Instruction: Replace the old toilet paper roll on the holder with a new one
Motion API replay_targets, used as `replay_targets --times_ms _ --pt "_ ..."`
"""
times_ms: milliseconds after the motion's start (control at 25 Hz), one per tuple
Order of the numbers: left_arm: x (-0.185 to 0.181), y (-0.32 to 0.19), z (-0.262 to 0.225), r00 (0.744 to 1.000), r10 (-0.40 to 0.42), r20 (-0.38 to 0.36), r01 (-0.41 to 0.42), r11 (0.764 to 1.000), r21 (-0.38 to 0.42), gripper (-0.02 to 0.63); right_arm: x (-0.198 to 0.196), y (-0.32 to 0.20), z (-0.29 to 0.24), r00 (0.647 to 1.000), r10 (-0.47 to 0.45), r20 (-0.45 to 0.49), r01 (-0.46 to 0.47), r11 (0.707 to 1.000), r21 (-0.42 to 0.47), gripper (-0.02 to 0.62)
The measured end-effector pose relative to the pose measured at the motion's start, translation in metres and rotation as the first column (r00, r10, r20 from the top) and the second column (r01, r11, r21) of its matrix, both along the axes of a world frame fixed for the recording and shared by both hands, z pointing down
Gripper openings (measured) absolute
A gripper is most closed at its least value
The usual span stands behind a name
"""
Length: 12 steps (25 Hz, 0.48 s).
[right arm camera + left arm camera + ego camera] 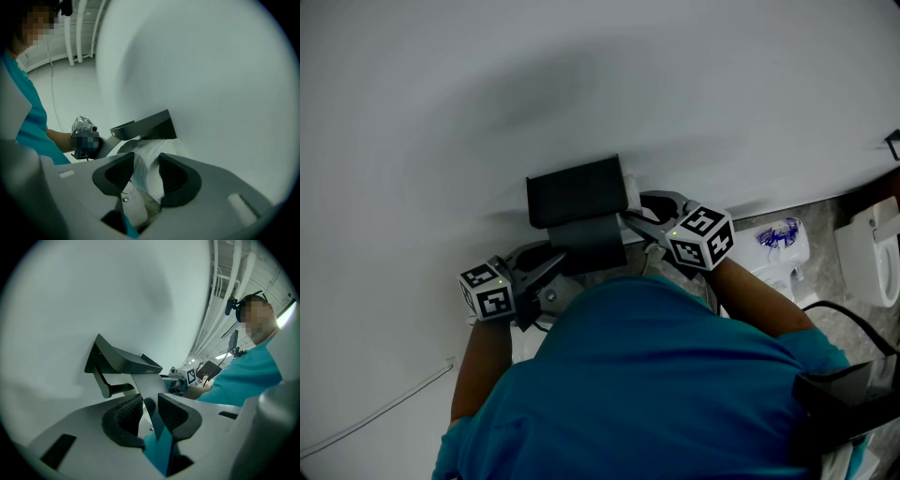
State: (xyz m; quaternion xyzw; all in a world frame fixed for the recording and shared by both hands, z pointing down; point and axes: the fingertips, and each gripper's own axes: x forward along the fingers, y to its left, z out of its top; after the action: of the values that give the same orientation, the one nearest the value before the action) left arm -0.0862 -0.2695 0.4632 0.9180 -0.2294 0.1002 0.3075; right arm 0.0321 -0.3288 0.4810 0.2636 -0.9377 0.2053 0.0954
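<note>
1. Toilet paper roll is white and a bit crinkly. It sits right under the dark lid of the holder, which is fixed on the far white wall.
2. The right hand-held gripper holds the roll. Its jaws are wide, and one pad presses on each side of the roll.
3. This hand-held gripper is at the right end of the holder, just beside it.
4. The left hand-held gripper is at the near left of the holder.
5. Its jaws are narrow but not closed. A flat grey strip comes down from under the lid and runs between them. A dark gap shows beside the strip, so it is not pinched.
6. The holder's dark rod shows under the lid at the left end.
</note>
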Motion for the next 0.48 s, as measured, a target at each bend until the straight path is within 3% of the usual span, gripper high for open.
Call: replay_targets --times_ms 480 --pt "0.0 0.001 0.001 1.0 0.009 0.008 -0.009 1.0 0.006 0.103 -0.026 0.008 0.0 0.993 -0.106 0.043 0.107 0.993 -0.04 0.136"
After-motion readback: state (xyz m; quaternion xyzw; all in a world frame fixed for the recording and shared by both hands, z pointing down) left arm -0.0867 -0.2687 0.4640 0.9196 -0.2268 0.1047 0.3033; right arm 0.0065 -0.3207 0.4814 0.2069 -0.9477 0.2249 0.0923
